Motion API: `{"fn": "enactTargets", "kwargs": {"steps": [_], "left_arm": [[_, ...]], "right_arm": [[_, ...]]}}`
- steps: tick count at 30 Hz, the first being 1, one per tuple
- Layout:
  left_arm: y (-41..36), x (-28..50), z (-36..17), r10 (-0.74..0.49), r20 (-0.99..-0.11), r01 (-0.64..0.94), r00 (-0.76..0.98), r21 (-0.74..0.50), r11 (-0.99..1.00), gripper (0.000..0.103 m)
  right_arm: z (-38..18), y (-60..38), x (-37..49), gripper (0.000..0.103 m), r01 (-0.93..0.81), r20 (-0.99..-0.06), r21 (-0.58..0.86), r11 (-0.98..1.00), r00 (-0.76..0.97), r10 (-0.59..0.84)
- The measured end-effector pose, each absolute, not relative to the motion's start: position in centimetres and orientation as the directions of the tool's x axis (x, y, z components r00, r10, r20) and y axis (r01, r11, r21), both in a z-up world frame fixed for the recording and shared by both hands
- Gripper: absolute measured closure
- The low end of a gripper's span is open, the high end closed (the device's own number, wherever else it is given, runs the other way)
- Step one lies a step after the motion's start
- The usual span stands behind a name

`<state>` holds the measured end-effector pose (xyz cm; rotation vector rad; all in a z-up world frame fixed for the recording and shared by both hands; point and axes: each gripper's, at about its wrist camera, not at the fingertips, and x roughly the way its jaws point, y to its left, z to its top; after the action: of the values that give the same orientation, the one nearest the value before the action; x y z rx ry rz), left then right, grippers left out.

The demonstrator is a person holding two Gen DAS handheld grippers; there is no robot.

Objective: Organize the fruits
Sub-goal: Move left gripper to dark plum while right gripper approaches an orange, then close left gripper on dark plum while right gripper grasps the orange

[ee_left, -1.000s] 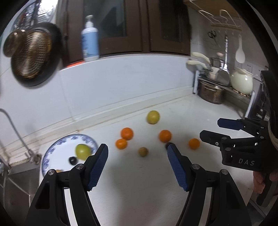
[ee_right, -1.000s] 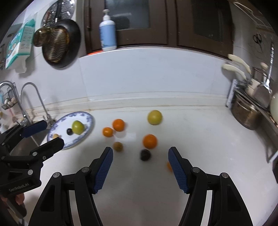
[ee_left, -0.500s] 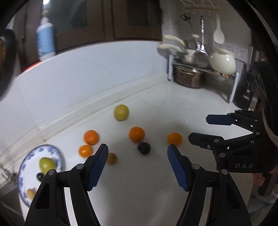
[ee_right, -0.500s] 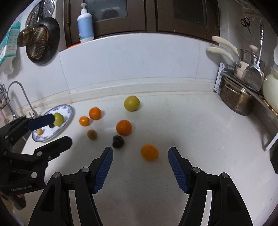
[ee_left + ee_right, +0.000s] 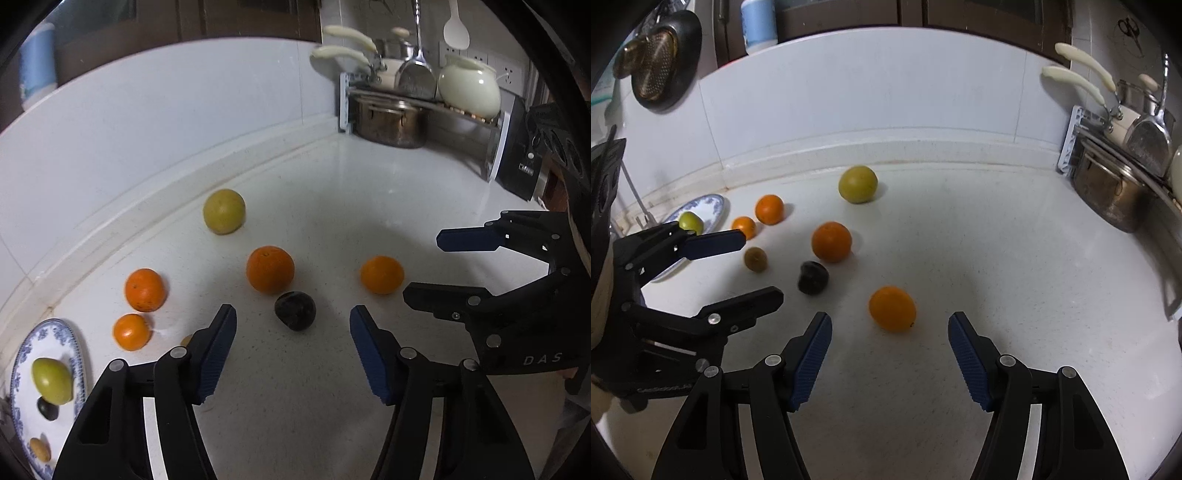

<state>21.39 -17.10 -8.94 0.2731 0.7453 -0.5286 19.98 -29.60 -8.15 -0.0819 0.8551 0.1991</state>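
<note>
My left gripper (image 5: pixel 291 311) is open with its jaws closing. A dark plum (image 5: pixel 295 310) lies on the white counter just beyond its tips, untouched. My right gripper (image 5: pixel 889 317) is open around empty air, and a lone orange (image 5: pixel 892 308) sits just ahead of its tips. Further back lie a big orange (image 5: pixel 270 269), a yellow-green fruit (image 5: pixel 224 211) and two small oranges (image 5: pixel 144 290). A brown kiwi (image 5: pixel 755 259) lies by the left gripper (image 5: pixel 762 265). The blue-patterned plate (image 5: pixel 75 343) at the left holds a green fruit (image 5: pixel 51 380) and two small fruits.
A rack at the right corner carries a steel pot (image 5: pixel 388 122) and a white kettle (image 5: pixel 469 88), with a black appliance (image 5: pixel 517 166) beside it. A soap bottle (image 5: pixel 759 24) stands on the ledge above the backsplash. A dark pan (image 5: pixel 661 62) hangs at left.
Both grippers have come down toward the counter. The left one swung right, from the plate toward the dark plum, and its jaws narrowed. The right one closed in on the lone orange.
</note>
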Motion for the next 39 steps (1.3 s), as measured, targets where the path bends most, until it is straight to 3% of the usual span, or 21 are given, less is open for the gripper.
{"fn": "enactTargets", "kwargs": {"steps": [5,21,27,39], "left_arm": [[-17.7,22.8,-10.0,-0.35,-0.732,0.55,0.584,0.04,0.834,0.045],[-18.7,25.1,-11.4,-0.356,-0.777,0.535,0.52,-0.028,0.844,0.073],[-18.2,25.1,-11.3,-0.366,-0.776,0.515,0.514,-0.063,0.855,0.073],[-16.6,22.8,-8.7,-0.348,-0.727,0.468,0.592,-0.041,0.883,0.073]], "right_arm": [[-9.5,-30.0,21.0,0.042,-0.211,-0.775,0.028,0.977,0.613,0.155],[-11.4,-30.0,23.4,0.056,-0.256,-0.801,0.059,0.965,0.565,0.199],[-11.5,-29.4,23.7,0.067,-0.279,-0.799,0.075,0.957,0.558,0.226],[-9.3,-29.0,22.1,0.067,-0.277,-0.762,0.094,0.956,0.599,0.249]]}}
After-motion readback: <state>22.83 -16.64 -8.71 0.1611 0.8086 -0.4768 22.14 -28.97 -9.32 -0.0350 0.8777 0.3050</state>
